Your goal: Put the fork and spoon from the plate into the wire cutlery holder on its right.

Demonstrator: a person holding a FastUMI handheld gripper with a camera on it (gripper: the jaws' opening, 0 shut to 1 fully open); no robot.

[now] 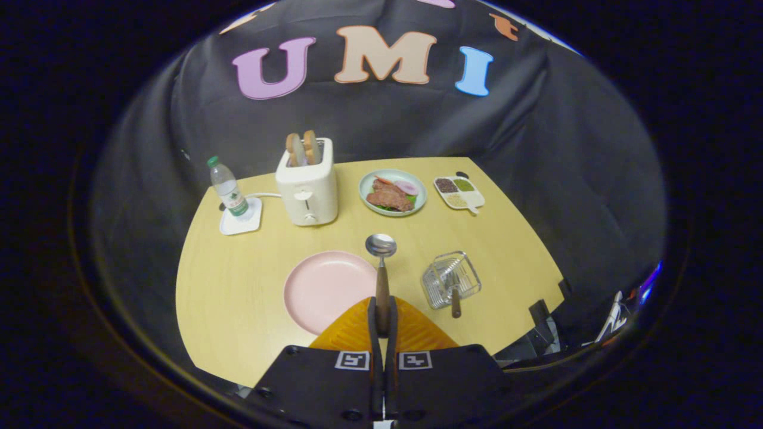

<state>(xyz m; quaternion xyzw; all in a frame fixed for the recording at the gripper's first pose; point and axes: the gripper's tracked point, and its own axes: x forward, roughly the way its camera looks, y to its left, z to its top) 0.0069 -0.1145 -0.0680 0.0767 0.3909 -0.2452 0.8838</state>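
With fork already in wire holder (450, 280), gripper (382, 319) clenched on spoon (381, 268) handle, bowl up, lifted off plate (325, 289), holder to plate's right.

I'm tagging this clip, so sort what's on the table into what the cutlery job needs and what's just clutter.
Job:
- wooden-handled metal spoon, gripped by the hand-held gripper
- empty round pink plate
- wire cutlery holder, a wooden handle already sticking out

Clutter:
- white toaster with bread slices
- plastic water bottle
- pale green plate of food
- white divided tray
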